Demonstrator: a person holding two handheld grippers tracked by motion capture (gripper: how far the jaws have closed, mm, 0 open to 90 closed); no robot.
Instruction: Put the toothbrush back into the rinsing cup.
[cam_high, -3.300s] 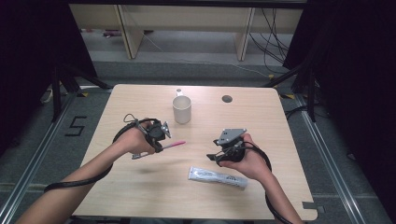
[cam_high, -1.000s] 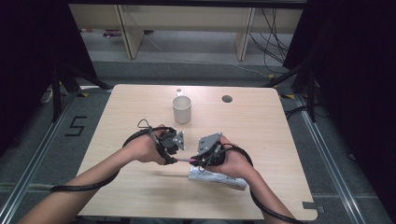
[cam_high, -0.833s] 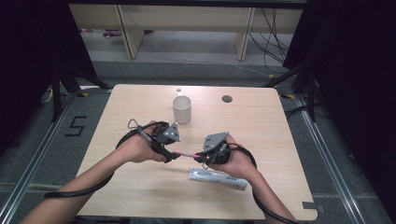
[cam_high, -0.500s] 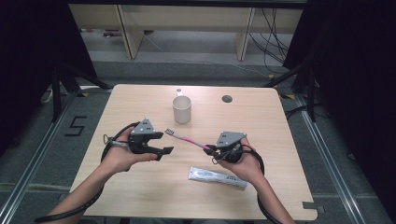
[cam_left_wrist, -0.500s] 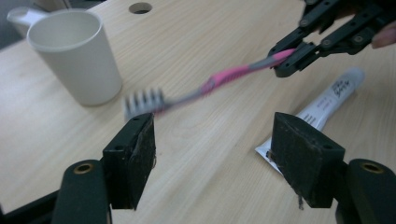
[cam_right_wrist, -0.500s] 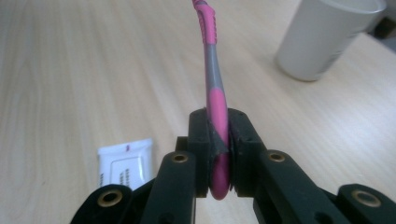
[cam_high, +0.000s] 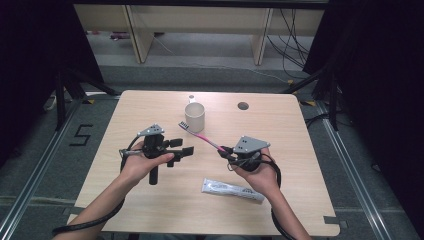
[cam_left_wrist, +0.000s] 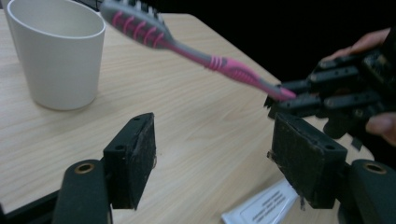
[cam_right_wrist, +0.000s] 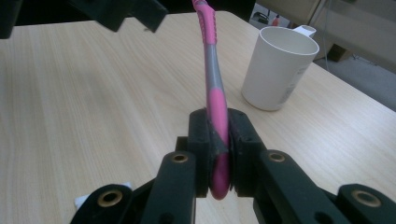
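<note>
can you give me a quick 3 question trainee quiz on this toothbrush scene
1. True or false: the right hand-held gripper is shut on the toothbrush.
2. Which lies nearest the person: A mug, B toothpaste tube, C the table's round hole?
3. In a few words, how do the left hand-held gripper's jaws stand?

Key
1. True: it clamps the handle end.
2. B.
3. Open and empty; they have just been opening, the brush head up by the mug.

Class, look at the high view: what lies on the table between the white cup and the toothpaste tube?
Only bare tabletop lies there. Above it, the pink toothbrush, clamped in the right gripper, crosses the stretch between cup and toothpaste tube.
</note>
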